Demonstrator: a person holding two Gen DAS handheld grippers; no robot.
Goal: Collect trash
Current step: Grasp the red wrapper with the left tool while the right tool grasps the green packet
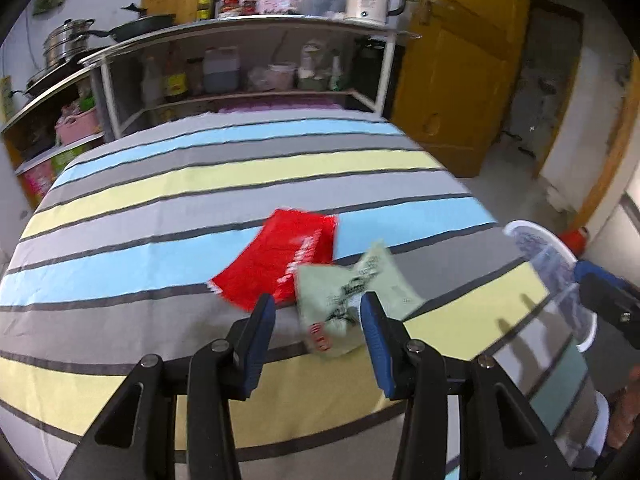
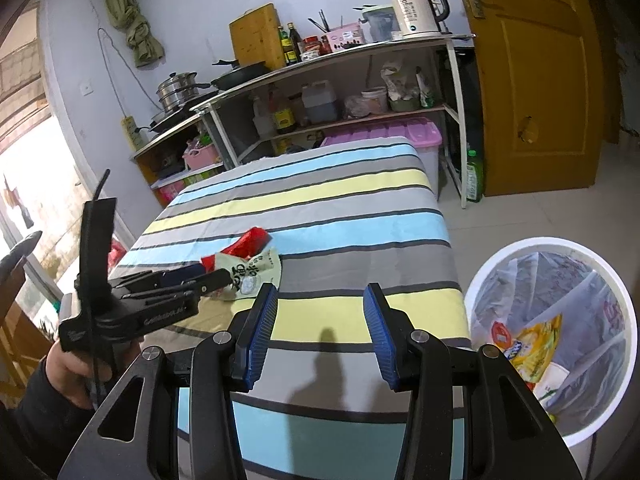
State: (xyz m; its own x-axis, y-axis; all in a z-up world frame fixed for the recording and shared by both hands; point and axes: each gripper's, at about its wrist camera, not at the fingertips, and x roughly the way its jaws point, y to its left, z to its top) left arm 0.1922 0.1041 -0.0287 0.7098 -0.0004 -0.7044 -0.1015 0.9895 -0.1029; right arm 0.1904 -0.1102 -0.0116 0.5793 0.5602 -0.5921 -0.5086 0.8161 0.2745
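Observation:
A pale green snack wrapper [image 1: 352, 300] lies crumpled on the striped tablecloth, partly over a flat red wrapper [image 1: 280, 256]. My left gripper [image 1: 318, 304] is open, its blue pads on either side of the green wrapper's near end, just above the cloth. In the right wrist view the left gripper [image 2: 212, 278] reaches the green wrapper [image 2: 250, 274] with the red wrapper [image 2: 248, 244] behind it. My right gripper [image 2: 320, 300] is open and empty, above the table's near right part. A white bin [image 2: 500, 264] lined with a clear bag holds a yellow wrapper [image 2: 536, 344].
The bin [image 1: 524, 228] stands on the floor off the table's right edge. A shelf unit [image 2: 340, 56] with pots, bottles and a kettle [image 2: 416, 8] stands behind the table. A pink-lidded box [image 2: 400, 132] and a yellow door [image 2: 532, 80] are at the back right.

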